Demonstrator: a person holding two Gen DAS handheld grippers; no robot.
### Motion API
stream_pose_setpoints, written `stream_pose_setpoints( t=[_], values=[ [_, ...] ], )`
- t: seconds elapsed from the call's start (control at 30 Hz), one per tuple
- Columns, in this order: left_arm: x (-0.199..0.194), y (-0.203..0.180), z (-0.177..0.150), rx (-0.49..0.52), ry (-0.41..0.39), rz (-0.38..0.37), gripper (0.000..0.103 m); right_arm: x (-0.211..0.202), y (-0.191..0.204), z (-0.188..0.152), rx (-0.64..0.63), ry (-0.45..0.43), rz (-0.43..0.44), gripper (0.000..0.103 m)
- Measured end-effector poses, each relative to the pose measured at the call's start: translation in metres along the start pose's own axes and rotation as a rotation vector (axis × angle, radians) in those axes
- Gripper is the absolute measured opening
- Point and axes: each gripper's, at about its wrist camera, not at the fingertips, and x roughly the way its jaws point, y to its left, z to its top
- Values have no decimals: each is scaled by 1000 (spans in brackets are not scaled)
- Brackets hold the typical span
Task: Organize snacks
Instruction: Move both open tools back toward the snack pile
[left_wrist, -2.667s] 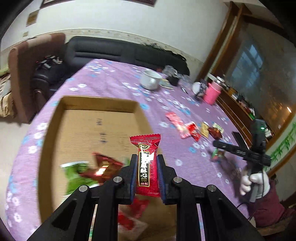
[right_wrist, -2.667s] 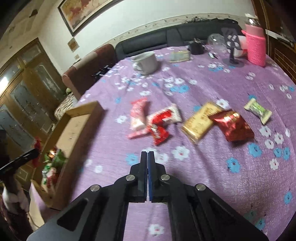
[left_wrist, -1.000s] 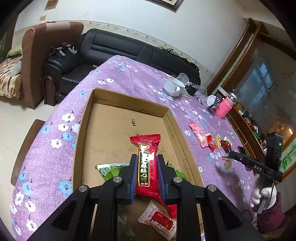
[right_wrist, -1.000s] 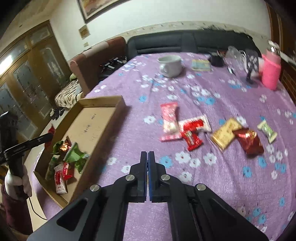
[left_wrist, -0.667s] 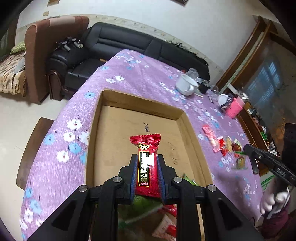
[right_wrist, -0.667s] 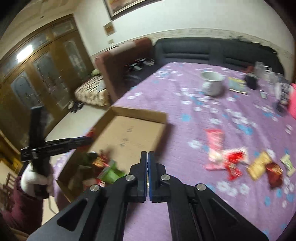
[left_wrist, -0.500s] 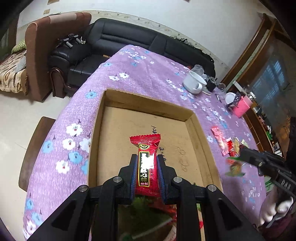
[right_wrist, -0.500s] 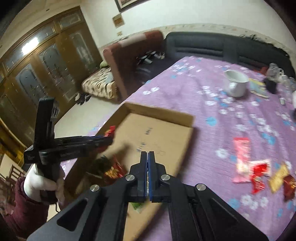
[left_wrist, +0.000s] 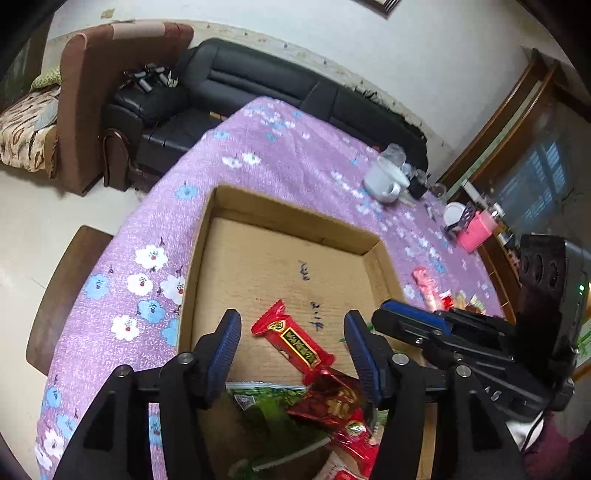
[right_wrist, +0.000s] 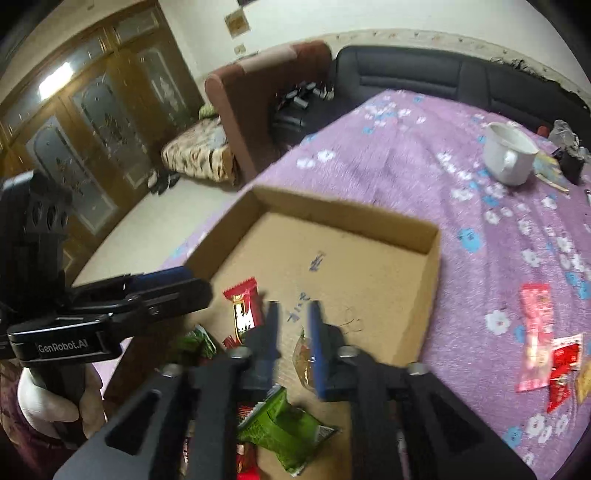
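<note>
An open cardboard box (left_wrist: 295, 221) (right_wrist: 343, 210) lies on the purple flowered cloth. My left gripper (left_wrist: 291, 332) hangs over its near end with its jaws opening wide. A red candy (left_wrist: 291, 341) (right_wrist: 243, 306) lies tilted and loose between them, touching neither pad. From the right, my right gripper (right_wrist: 293, 325) (left_wrist: 406, 314) reaches over the same end, its jaws opening a little. A small yellow-green candy (right_wrist: 302, 356) shows blurred just below its pads, free of them. Green packets (left_wrist: 269, 410) (right_wrist: 288, 424) and a dark red packet (left_wrist: 332, 398) lie in the box underneath.
Loose snacks lie on the cloth right of the box, among them a pink pack (right_wrist: 535, 325) and a red one (right_wrist: 565, 358). A white mug (right_wrist: 509, 155) and a pink cup (left_wrist: 474, 232) stand farther back. Behind the table are a black sofa (left_wrist: 295, 88) and a brown armchair (right_wrist: 258, 81).
My left gripper opened and let go of the red candy, which tipped sideways. My right gripper swung left from the loose snacks to over the box and its jaws parted.
</note>
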Motion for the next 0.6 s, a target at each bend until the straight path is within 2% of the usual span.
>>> stream_pose_setpoints(
  t=[0.03, 0.17, 0.23, 0.27, 0.37, 0.43, 0.53, 0.6],
  values=[
    [-5, -2, 0, 0, -15, 0, 68, -5, -2, 2, 4, -16, -5, 36],
    [-31, -18, -1, 23, -93, -2, 78, -36, -15, -3, 21, -79, -25, 38],
    [-45, -27, -1, 22, -124, -2, 89, -51, -24, -11, 30, -101, -43, 42],
    [-52, -32, -1, 12, -136, -7, 91, -56, -26, -14, 31, -109, -50, 43],
    [-74, -41, -7, -45, -186, -120, 94, -80, -36, -34, 14, -155, -107, 47],
    [-82, -51, -14, -48, -209, -184, 95, -99, -45, -49, 2, -195, -153, 56],
    [-82, -69, -26, -47, -209, -302, 97, -134, -73, -78, 34, -270, -222, 69],
    [-73, -80, -30, -62, -169, -350, 98, -153, -99, -95, 88, -287, -256, 69]
  ],
)
